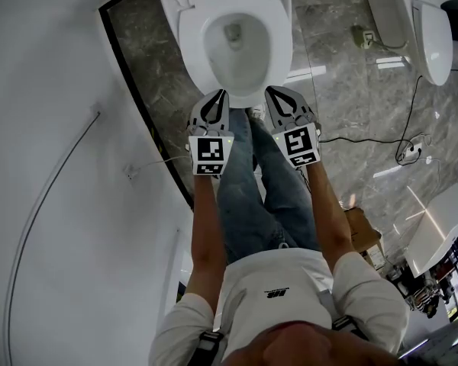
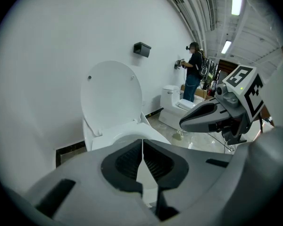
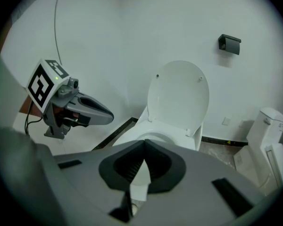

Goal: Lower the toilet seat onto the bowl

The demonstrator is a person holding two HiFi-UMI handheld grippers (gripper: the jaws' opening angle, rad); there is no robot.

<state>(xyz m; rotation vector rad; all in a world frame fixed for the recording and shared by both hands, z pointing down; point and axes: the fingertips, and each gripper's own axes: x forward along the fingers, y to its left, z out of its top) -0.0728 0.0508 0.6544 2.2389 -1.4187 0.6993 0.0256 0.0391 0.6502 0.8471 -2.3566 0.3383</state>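
A white toilet (image 1: 233, 36) stands just ahead of my feet, its bowl open. A solid white oval lid (image 2: 112, 95) (image 3: 178, 98) with two small bumpers stands upright against the tank. A white ring (image 1: 275, 44) lies around the bowl's rim; I cannot tell seat from rim there. My left gripper (image 1: 218, 93) (image 2: 142, 141) hovers shut and empty over the bowl's near left edge. My right gripper (image 1: 269, 91) (image 3: 144, 143) hovers beside it at the near right edge, also shut with nothing between its jaws. Neither touches the toilet.
A white wall (image 1: 53, 166) runs along the left, edged by a dark floor strip (image 1: 149, 120). A second toilet (image 1: 431, 36) (image 2: 177, 108) stands to the right, with a cable (image 1: 366, 139) on the marble floor. A black box (image 2: 142, 49) hangs on the wall. A person (image 2: 194, 76) works far back.
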